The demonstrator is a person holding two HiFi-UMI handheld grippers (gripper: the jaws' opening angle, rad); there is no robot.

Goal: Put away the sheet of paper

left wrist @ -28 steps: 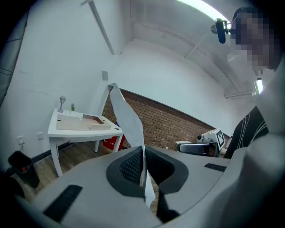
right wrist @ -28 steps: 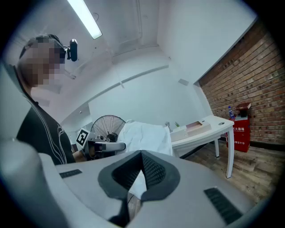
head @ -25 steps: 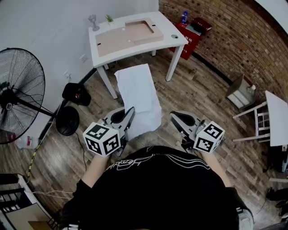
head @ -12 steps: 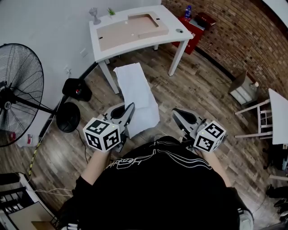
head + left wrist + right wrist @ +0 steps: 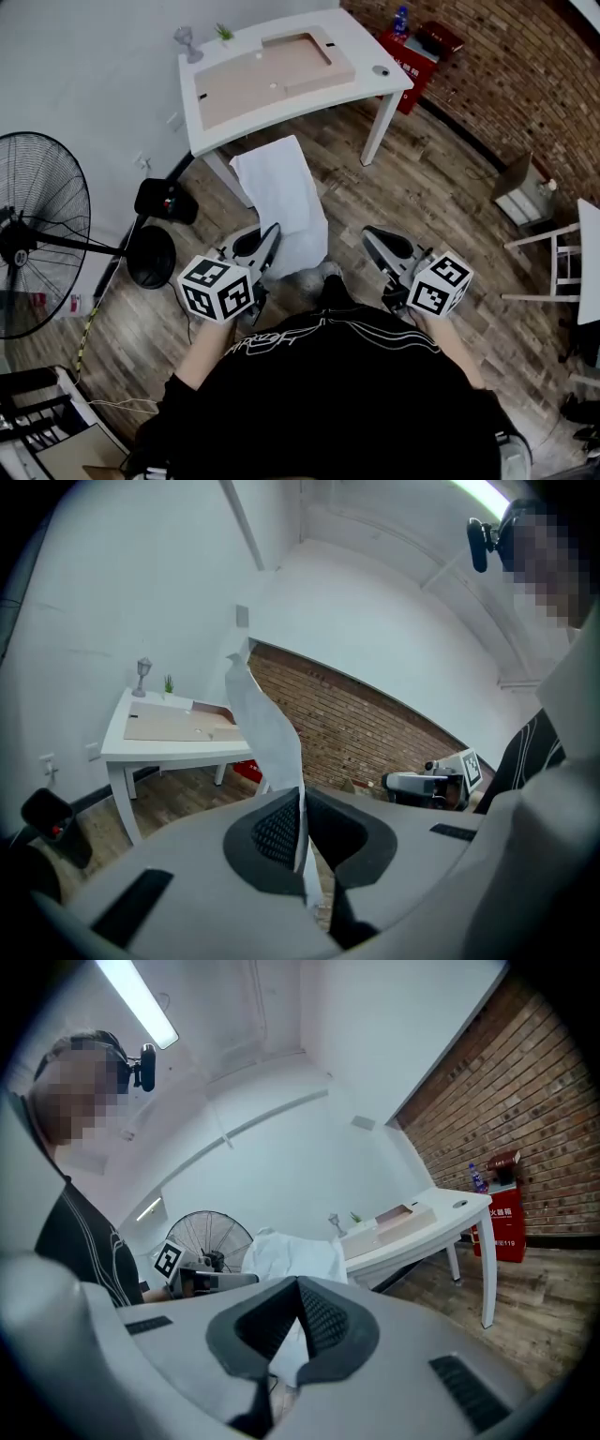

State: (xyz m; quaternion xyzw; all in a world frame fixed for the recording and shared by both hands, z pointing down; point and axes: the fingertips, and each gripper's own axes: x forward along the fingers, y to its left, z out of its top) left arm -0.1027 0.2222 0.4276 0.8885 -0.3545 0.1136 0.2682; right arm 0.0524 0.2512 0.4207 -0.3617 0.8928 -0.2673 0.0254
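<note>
The left tool [image 5: 273,234] pinches one edge of the long, white, bendy paper [image 5: 281,199], while the right tool [image 5: 370,234] is closed on nothing.

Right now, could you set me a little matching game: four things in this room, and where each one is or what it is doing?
Things:
1. thin white sheet of paper
2. white four-legged desk
3. red boxy cabinet
4. black round-caged floor fan

Places or states:
A. beside the brick wall
B. pinched in the shut left claw
C. carrying a flat brown board
D. standing on the wooden floor, far left in the head view

Pairs: 1-B, 2-C, 3-A, 4-D.
</note>
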